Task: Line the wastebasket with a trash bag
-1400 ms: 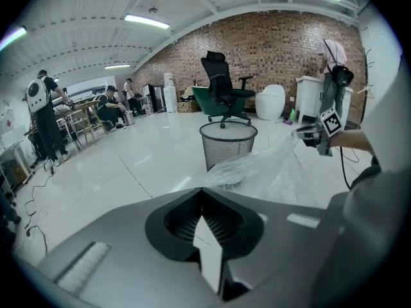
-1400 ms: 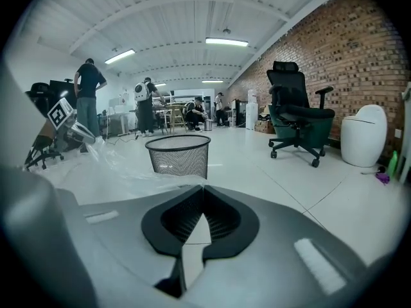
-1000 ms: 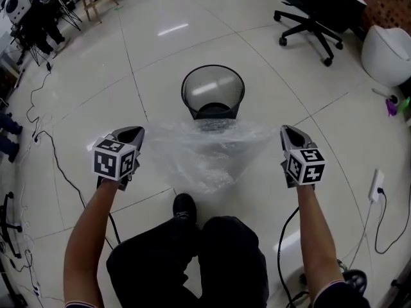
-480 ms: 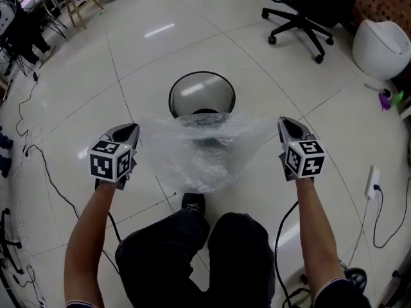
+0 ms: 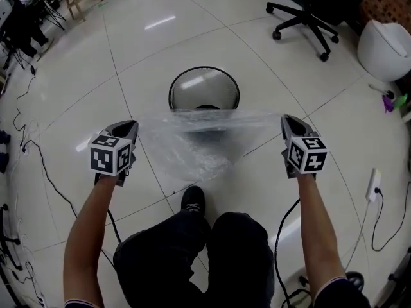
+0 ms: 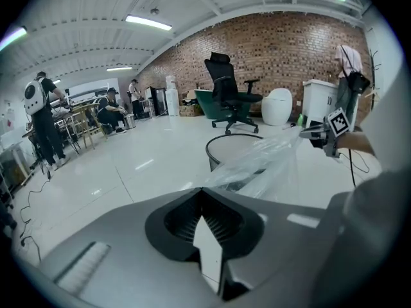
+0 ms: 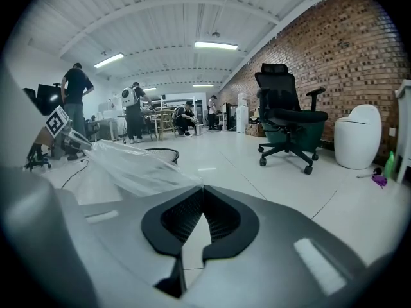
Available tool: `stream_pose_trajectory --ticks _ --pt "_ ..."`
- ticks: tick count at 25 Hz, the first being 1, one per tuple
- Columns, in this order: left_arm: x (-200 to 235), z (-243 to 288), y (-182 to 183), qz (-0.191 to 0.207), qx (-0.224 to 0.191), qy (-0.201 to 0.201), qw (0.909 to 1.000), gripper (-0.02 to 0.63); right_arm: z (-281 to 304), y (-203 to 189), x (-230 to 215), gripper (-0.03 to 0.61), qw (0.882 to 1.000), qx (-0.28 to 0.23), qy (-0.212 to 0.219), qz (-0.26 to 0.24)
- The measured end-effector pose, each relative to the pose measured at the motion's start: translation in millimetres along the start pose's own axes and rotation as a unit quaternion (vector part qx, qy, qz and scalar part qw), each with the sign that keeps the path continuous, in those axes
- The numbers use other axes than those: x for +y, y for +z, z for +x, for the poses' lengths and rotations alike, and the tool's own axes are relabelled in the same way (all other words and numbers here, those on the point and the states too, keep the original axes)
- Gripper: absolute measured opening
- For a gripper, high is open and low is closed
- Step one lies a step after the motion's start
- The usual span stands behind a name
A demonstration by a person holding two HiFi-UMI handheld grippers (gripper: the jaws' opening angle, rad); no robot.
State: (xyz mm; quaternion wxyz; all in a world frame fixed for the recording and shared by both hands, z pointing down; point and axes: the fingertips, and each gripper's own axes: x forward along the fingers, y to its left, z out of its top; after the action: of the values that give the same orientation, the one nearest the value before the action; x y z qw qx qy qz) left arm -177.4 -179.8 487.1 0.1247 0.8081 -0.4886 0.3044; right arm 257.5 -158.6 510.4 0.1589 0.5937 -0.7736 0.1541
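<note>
So, bag stretched wide right in front of the bin

Both claws are clenched on the trash bag (image 5: 192, 143): the left claw (image 5: 131, 126) pinches its left edge and the right claw (image 5: 286, 119) its right edge. They're held well apart so the top pulls taut. The bag hangs above the floor on the near side of the wastebasket (image 5: 204, 68), roughly over its near rim. My guess is that's so the opening can go over it.

Office chair (image 5: 305, 15) sitting top right on tile floor (image 5: 83, 76); cables (image 5: 51, 175) trailing along left; ppl (image 6: 43, 117) standing in bkgd, brick wall (image 6: 282, 56) behind.
</note>
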Motion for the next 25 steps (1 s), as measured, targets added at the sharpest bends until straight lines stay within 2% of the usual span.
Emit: stream_pose_trajectory --ticks 25 --pt "11 17 -8 -0.010 0.006 -0.006 0.9999 0.012 27 -7 2 0.002 1.000 0.024 0.004 -0.007"
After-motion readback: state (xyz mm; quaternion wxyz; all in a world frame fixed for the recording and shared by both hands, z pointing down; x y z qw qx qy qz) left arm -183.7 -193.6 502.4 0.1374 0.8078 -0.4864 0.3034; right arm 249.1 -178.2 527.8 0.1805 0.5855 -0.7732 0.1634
